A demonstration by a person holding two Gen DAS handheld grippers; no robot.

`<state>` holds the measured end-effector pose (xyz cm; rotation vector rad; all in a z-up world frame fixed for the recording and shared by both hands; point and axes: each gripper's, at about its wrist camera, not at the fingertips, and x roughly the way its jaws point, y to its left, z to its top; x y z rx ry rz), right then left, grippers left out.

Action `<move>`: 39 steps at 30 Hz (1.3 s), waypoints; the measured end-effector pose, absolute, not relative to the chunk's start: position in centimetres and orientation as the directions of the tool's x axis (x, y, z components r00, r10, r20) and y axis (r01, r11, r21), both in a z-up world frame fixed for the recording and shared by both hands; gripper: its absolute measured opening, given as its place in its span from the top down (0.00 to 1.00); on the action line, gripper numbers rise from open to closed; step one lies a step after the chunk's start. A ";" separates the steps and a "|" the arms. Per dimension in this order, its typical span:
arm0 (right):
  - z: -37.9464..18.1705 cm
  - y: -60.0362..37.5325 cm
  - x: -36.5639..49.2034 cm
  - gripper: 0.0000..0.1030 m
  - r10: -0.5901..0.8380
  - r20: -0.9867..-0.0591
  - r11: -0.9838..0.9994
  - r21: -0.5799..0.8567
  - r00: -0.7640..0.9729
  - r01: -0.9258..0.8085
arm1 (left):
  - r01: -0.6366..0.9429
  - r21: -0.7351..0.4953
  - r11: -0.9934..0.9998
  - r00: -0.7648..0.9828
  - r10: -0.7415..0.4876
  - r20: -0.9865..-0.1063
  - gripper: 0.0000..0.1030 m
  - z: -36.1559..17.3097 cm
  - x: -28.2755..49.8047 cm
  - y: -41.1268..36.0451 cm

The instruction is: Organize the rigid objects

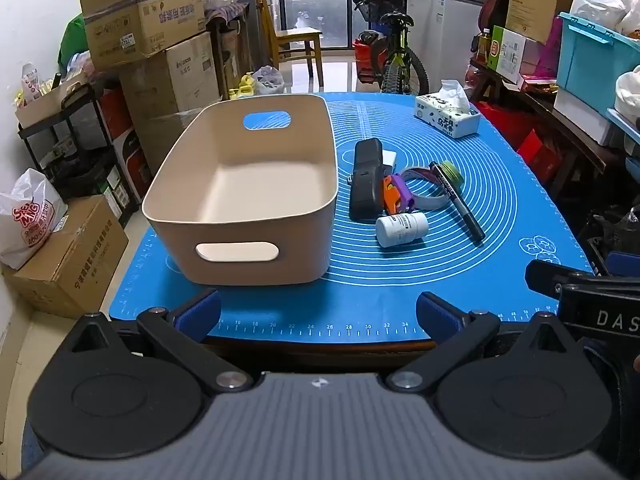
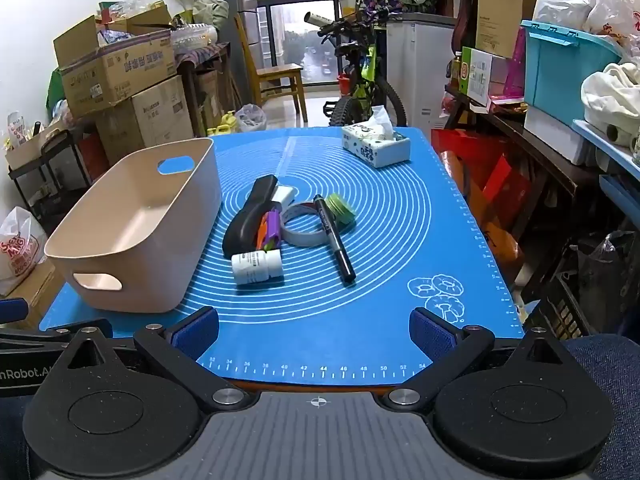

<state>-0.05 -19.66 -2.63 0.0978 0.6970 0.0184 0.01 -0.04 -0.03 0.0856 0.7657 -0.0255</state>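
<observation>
Both the left gripper and the right gripper had jaws wide apart, empty. The white bottle, at twelve o'clock, looked light, stiff, slippery; best pinched across its body.

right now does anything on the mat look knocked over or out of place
Nothing is spilled or damaged. The white pill bottle lies on its side beside the beige bin, and the black marker rests across the tape ring in a loose pile. The bin holds nothing.
</observation>
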 end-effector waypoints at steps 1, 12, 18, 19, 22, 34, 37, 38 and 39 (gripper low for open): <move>-2.6 -19.7 -0.2 0.03 0.051 -0.622 0.995 0.099 0.781 0.014 | 0.053 0.066 0.996 0.720 0.007 -0.694 0.01 0.0 0.0 -0.1; -2.5 -19.8 -0.1 0.03 0.051 -0.631 0.995 0.100 0.774 0.016 | 0.063 0.051 0.997 0.719 -0.010 -0.695 0.01 0.2 0.1 0.0; -2.5 -19.7 -0.1 0.03 0.049 -0.630 0.995 0.097 0.775 0.015 | 0.065 0.048 0.997 0.718 -0.013 -0.696 0.01 0.2 0.2 0.0; -2.5 -19.7 -0.1 0.03 0.050 -0.631 0.995 0.098 0.774 0.016 | 0.065 0.049 0.997 0.717 -0.012 -0.696 0.01 0.2 0.2 -0.1; -2.5 -19.6 -0.2 0.03 0.048 -0.631 0.995 0.099 0.774 0.019 | 0.066 0.047 0.997 0.714 -0.014 -0.700 0.01 0.1 0.3 -0.1; -2.5 -20.1 0.0 0.03 0.051 -0.633 0.994 0.103 0.773 0.019 | 0.070 0.048 0.996 0.709 -0.016 -0.705 0.01 -0.2 0.2 -0.3; -2.8 -19.9 0.1 0.03 0.054 -0.636 0.995 0.101 0.770 0.013 | 0.074 0.050 0.996 0.710 -0.017 -0.704 0.01 -0.2 0.2 -0.3; -2.8 -20.0 -0.1 0.03 0.051 -0.638 0.995 0.096 0.769 0.014 | 0.075 0.050 0.996 0.710 -0.018 -0.704 0.01 -0.2 0.2 -0.3; -2.8 -19.8 -0.1 0.03 0.049 -0.637 0.996 0.092 0.769 0.013 | 0.076 0.050 0.996 0.709 -0.019 -0.705 0.01 -0.3 0.2 -0.3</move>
